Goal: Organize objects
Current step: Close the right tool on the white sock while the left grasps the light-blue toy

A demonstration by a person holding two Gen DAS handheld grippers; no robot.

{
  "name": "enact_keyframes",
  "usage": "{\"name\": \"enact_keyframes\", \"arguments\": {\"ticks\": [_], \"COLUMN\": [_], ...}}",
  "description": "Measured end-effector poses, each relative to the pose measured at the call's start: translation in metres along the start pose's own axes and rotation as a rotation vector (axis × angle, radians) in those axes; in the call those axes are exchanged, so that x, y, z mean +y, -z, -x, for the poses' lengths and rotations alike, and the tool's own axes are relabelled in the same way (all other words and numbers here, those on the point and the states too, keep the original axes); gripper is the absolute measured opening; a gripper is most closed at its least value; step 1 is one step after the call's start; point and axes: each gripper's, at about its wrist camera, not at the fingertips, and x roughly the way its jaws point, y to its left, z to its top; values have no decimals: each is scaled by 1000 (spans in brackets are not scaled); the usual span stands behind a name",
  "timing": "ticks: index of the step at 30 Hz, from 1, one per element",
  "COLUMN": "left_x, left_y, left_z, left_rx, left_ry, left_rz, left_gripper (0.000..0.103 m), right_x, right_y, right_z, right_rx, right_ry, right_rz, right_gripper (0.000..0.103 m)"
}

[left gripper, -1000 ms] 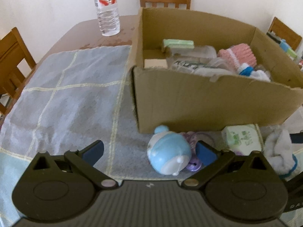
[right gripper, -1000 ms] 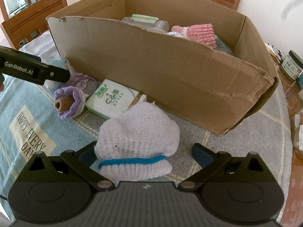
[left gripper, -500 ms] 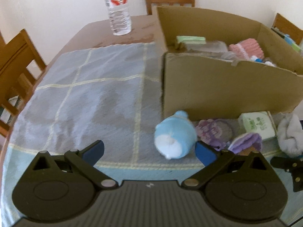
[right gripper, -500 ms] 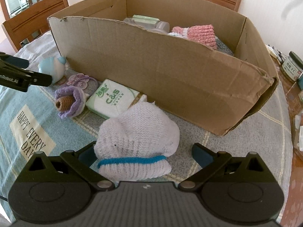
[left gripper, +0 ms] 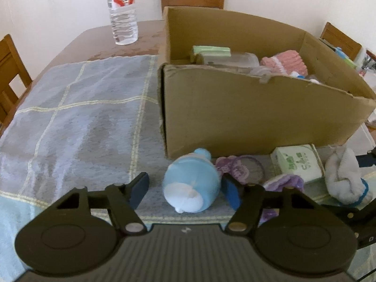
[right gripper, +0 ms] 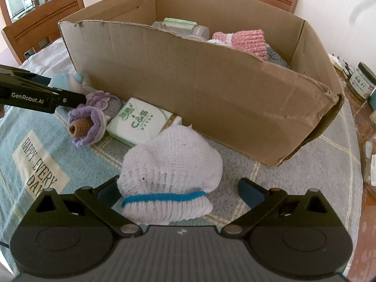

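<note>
A: What's the biggest thing here?

B: The cardboard box (left gripper: 246, 115), open at the top, standing on the checked cloth (left gripper: 77, 108). Take it as the landmark. Inside it lie a pink knitted piece (left gripper: 285, 61), a green-lidded clear container (left gripper: 211, 51) and more that I cannot make out.

A: And outside the box?

B: Along its near wall sits a row of small things. By the box's left front corner lies a blue plush toy (left gripper: 191, 189). Next along are a flat purple piece (right gripper: 99, 98), a purple crocheted flower (right gripper: 85, 125) and a green tissue pack (right gripper: 138, 122), which lies just in front of the wall. Farthest along is a white knitted hat with a blue stripe (right gripper: 169, 174).

A: The grippers?

B: The left gripper (left gripper: 185, 188) has its fingers spread to either side of the plush toy, the right pad near or touching its flank. The right gripper (right gripper: 178, 189) is spread wide around the hat, with a clear gap on the right.

A: Anything behind the box?

B: A water bottle (left gripper: 122, 11) stands on the bare table, beyond the box's far left corner.
</note>
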Motion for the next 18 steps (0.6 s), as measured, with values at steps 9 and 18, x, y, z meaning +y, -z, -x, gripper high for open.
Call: {"name": "enact_keyframes", "arguments": {"ticks": [9,18], "left_x": [-3,-5], "left_y": [-4,-6], "left_z": [-2,-1], "left_rx": [6,22], "left_ry": [35,46], "left_rz": [-24,-71], "left_gripper": [57,45], "right_x": [4,6], "right_y": [-5,-9], "right_z": [1,10], "right_rx": [-10,4], "right_ry": [-18,0], "right_rz": [-8,0], "right_gripper": [94,74]}}
